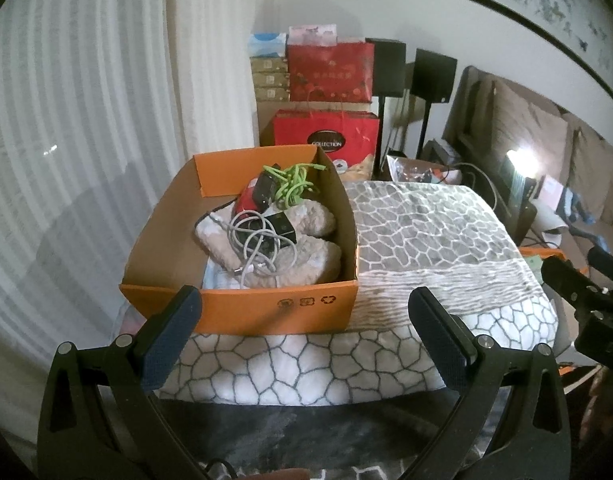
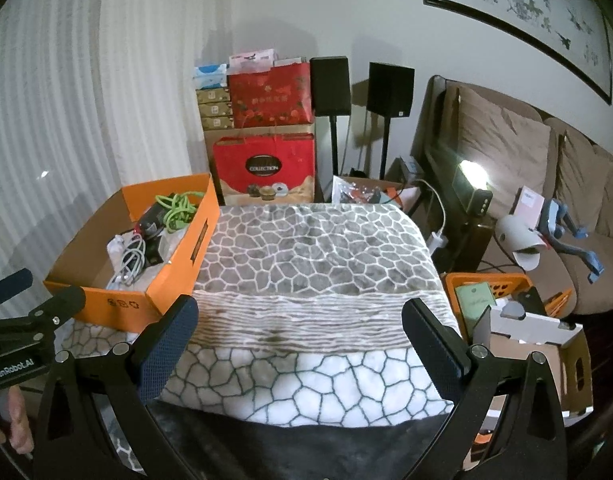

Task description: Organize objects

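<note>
An open orange cardboard box (image 1: pixel 314 306) stands on the left of a table covered by a grey and white pebble-pattern blanket (image 1: pixel 426 240). Inside lie fluffy beige slippers (image 1: pixel 306 258), a grey coiled cable (image 1: pixel 258 246), a green cable (image 1: pixel 294 184) and a red and black gadget (image 1: pixel 258 196). My left gripper (image 1: pixel 306 332) is open and empty, just in front of the box. My right gripper (image 2: pixel 300 340) is open and empty over the blanket (image 2: pixel 318 256), right of the box (image 2: pixel 178 256). The left gripper also shows in the right wrist view (image 2: pixel 22 320).
Red gift bags (image 2: pixel 266 168) and stacked boxes stand behind the table by the curtain. Two black speakers on stands (image 2: pixel 388 88) are at the back. A brown sofa (image 2: pixel 546 168) with clutter is at right. An orange crate (image 2: pixel 486 284) and an open carton (image 2: pixel 546 356) sit at the table's right.
</note>
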### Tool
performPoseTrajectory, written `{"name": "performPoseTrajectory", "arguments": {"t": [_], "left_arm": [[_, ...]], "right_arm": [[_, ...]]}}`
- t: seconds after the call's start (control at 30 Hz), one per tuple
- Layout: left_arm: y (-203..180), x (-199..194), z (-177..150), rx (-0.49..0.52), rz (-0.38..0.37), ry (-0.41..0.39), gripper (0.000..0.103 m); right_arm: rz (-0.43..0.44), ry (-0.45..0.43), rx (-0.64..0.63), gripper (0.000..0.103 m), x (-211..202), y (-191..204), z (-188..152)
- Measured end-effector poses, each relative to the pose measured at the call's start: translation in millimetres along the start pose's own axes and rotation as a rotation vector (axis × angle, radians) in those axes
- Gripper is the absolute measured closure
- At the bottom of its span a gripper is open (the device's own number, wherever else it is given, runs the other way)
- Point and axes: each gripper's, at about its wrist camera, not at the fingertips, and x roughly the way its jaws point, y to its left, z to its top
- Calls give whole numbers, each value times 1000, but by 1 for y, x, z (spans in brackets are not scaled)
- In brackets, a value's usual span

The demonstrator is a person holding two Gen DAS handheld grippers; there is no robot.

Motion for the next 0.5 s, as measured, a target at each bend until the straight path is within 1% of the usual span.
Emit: {"name": "performPoseTrajectory", "arguments": {"t": [0.5], "left_arm": [[1,-3,2,-5,4,-7,0]], "right_arm": [[4,10,-2,0,-2,-2,-3]]}}
